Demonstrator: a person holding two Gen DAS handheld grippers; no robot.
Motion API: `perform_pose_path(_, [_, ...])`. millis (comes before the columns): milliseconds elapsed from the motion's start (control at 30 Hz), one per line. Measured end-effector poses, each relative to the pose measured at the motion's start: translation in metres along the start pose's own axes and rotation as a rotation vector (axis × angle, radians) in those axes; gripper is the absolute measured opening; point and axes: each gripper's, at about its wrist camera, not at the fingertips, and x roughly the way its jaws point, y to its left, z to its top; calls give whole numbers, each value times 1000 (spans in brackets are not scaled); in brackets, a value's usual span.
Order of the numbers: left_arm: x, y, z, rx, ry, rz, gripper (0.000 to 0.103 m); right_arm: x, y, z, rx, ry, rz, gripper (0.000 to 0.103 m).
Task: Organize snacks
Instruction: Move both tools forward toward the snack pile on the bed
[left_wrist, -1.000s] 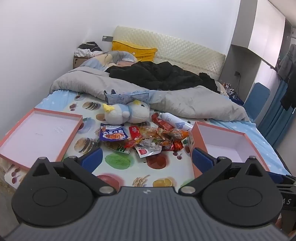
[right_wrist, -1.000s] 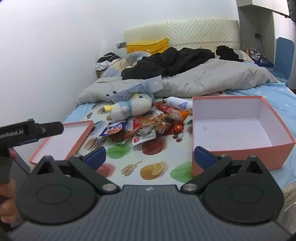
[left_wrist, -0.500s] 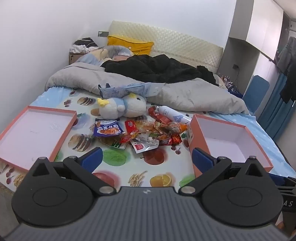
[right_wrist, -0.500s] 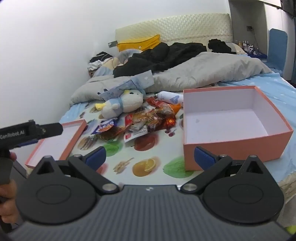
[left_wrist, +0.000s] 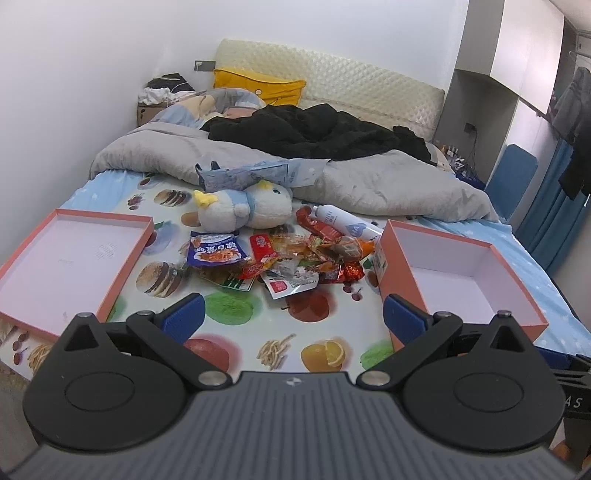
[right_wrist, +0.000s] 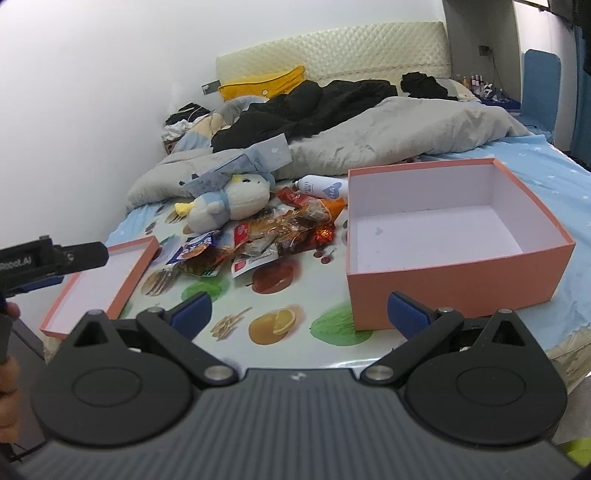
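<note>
left wrist view
left gripper (left_wrist: 291, 317): bottom centre, jaws spread wide, nothing between them
snack pile (left_wrist: 284, 258): centre of frame, loose heap on the printed bed sheet (left_wrist: 229, 306), between lid and box
deep box (left_wrist: 517, 273): right of frame, empty
lid (left_wrist: 144, 236): left of frame, open side up
handling: packets look light, thin, crinkly, likely slippery; pinch 1 by a flat sealed edge

right wrist view
right gripper (right_wrist: 299, 314): bottom centre, jaws apart, empty
snack pile (right_wrist: 273, 236): centre-left, just left of deep box (right_wrist: 461, 280)
plush toy (right_wrist: 229, 201): touching the pile's far side, soft
white bottle (right_wrist: 321, 184): behind the pile, rigid, may roll
blue packet (right_wrist: 195, 247): left edge of pile, corner free, easiest first grab
</note>
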Motion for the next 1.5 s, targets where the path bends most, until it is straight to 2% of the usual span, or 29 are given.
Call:
perform_pose_path(233, [2,6,-4,-9,10,9,103,4,4,-2,2,23,14,103])
perform_pose_path(967, [-8,12,-8,4,-7,14,103,-1,10,-3,-2,9,48,103])
perform_pose_path(1333, [-1,13,-11,0,12,4,103,4,12,-9,-1,3,52,103])
perform_pose_path(1500, [5,13,-12,27,26,27,103,8,14,-11,14,11,65,103])
